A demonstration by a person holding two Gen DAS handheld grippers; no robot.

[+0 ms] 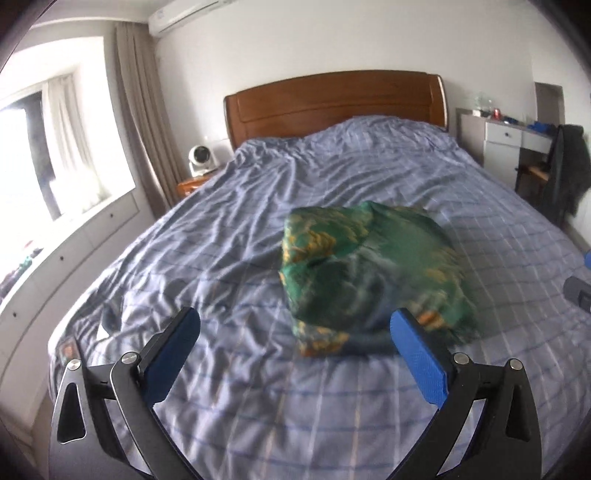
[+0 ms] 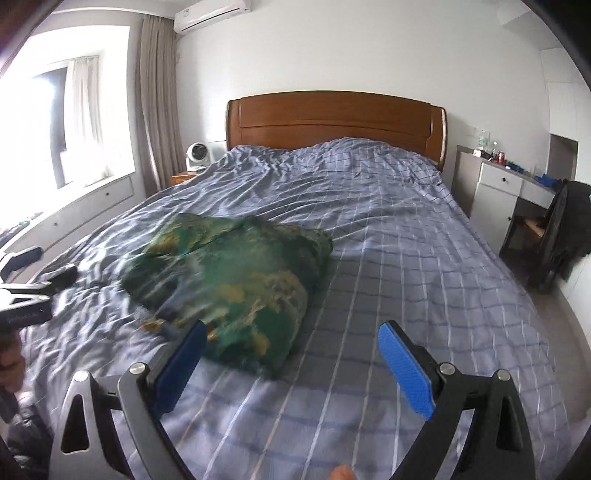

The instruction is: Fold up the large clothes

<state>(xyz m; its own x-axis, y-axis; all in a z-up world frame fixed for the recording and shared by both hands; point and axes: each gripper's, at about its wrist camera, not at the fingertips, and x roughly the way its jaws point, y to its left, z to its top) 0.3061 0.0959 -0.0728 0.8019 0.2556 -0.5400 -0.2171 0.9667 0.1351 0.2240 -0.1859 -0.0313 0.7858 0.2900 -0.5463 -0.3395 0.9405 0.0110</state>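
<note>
Fingers (image 1: 417, 354) of both grippers spread wide, holding nothing. Green patterned garment (image 2: 229, 277) folded on bed (image 2: 406, 229) — soft, slippery-looking; likely best pinched at an edge.

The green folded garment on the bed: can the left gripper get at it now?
Probably yes. The left gripper is open and empty, the green garment lies just ahead on the bed cover, nothing between.

A wide bed (image 2: 406, 258) with a rumpled blue checked cover fills the room, its wooden headboard (image 2: 334, 122) against the far white wall. At far left stand a small white fan (image 2: 197, 155) on a wooden nightstand (image 1: 190, 184), beige curtains (image 2: 157, 99) and a bright window (image 1: 44, 147). An air conditioner (image 2: 212, 13) hangs above. At right, a white desk (image 2: 498, 192) carries small clutter, with dark clothing draped over a chair (image 2: 565, 232) beside it.
</note>
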